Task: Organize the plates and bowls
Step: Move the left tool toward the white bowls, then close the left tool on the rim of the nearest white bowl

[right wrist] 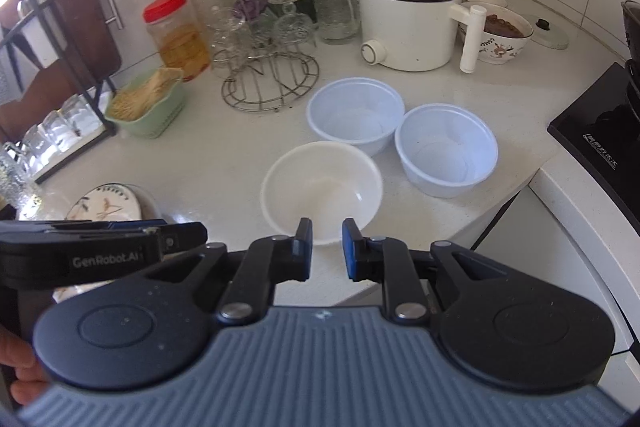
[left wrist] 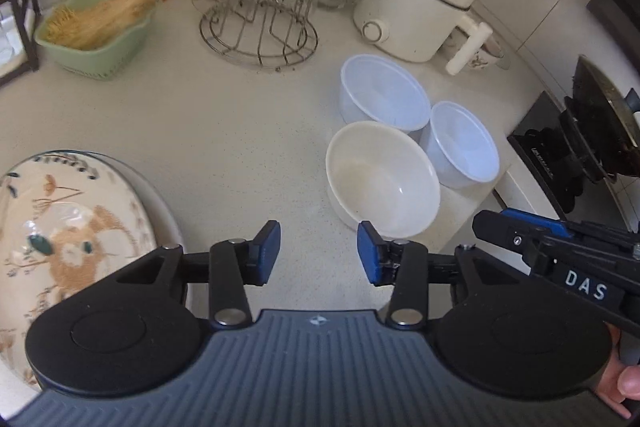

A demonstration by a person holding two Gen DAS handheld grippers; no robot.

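Left gripper (left wrist: 318,253) wide, empty; right gripper (right wrist: 327,250) narrower, empty. Cream bowl (right wrist: 322,189), frame centre: likely rigid, glossy, slippery; pinch the near rim. Plastic bowls (right wrist: 446,149) probably light, flexible.

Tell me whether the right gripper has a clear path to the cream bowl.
Probably yes. The right gripper is open and empty, the cream bowl sits just ahead of its fingertips, and nothing lies between them.

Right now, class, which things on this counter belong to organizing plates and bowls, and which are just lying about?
Job: cream round bowl; two translucent white plastic bowls; floral oval ceramic plate.

Lying about: white electric pot; red-lidded jar; round wire rack; green basket.
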